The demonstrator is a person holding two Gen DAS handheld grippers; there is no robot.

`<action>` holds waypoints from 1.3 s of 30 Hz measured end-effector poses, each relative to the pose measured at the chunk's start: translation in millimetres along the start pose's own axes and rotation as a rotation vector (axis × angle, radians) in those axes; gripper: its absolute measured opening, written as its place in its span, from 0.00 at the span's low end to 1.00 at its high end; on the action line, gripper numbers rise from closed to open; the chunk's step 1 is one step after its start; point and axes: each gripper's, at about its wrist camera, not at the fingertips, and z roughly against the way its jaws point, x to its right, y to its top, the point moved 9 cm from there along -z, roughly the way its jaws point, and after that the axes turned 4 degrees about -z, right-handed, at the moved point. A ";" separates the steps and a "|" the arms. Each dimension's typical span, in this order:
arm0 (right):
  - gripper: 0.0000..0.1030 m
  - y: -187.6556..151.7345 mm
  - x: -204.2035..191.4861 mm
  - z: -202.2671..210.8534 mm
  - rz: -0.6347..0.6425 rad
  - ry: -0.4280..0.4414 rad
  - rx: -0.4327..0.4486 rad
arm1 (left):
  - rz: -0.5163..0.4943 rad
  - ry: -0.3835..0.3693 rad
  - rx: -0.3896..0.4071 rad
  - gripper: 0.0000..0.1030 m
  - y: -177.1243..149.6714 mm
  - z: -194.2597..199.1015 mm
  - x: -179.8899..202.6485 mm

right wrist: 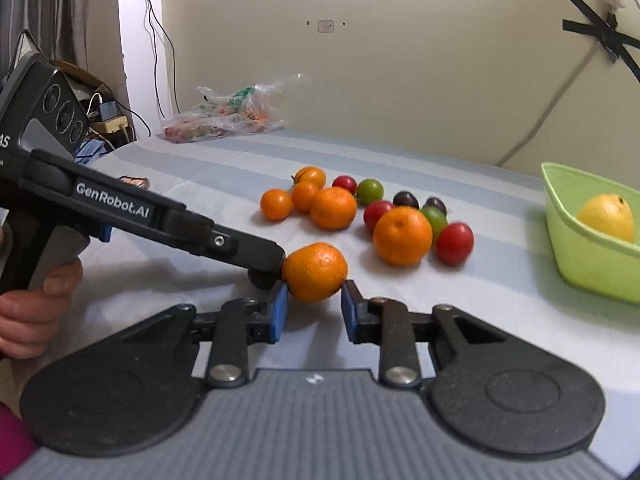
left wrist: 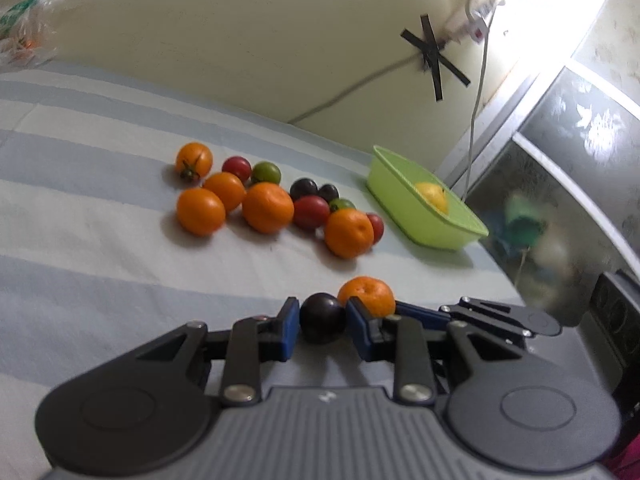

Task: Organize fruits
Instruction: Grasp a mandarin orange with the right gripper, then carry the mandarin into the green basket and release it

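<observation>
Left gripper [left wrist: 322, 320] pinching dark plum [left wrist: 322, 317]; right gripper [right wrist: 314, 312] spread, mandarin [right wrist: 314, 271] between.

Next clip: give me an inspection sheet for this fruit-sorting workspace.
Surface: striped cloth, pale blue and white.
Job's things: loose fruit pile, orange, red, green, dark; green basket holding one yellow fruit.
Clutter: plastic bag at the far edge.
Grippers: left gripper shut on a dark fruit; right gripper open, an orange just ahead of its fingers, touching the left gripper's tip.
Cables: one taped to the wall with black tape; more at far left.
Surroundings: cream wall, bright window.
</observation>
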 end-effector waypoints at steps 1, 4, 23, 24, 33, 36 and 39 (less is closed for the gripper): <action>0.32 -2.7 1.3 -6.3 0.007 -0.008 -0.005 | -0.012 0.011 0.003 0.27 -0.4 -1.6 1.2; 0.42 -3.6 0.5 -9.2 0.025 -0.033 -0.012 | -0.011 0.031 0.007 0.29 1.9 -3.6 2.4; 0.36 6.1 -2.2 -1.6 0.114 0.004 -0.010 | -0.048 0.063 0.001 0.25 -0.4 -6.3 9.8; 0.36 6.4 -0.3 0.2 0.107 0.000 -0.006 | -0.049 0.053 -0.006 0.25 0.3 -8.0 11.4; 0.36 31.9 49.7 48.5 -0.014 -0.092 0.125 | -0.129 -0.007 0.011 0.25 44.3 -38.6 57.3; 0.36 38.6 67.7 56.4 -0.035 -0.125 0.162 | -0.193 -0.027 0.017 0.25 65.9 -57.0 82.9; 0.36 49.5 99.1 68.3 -0.069 -0.187 0.211 | -0.252 -0.041 0.029 0.25 88.9 -82.4 108.5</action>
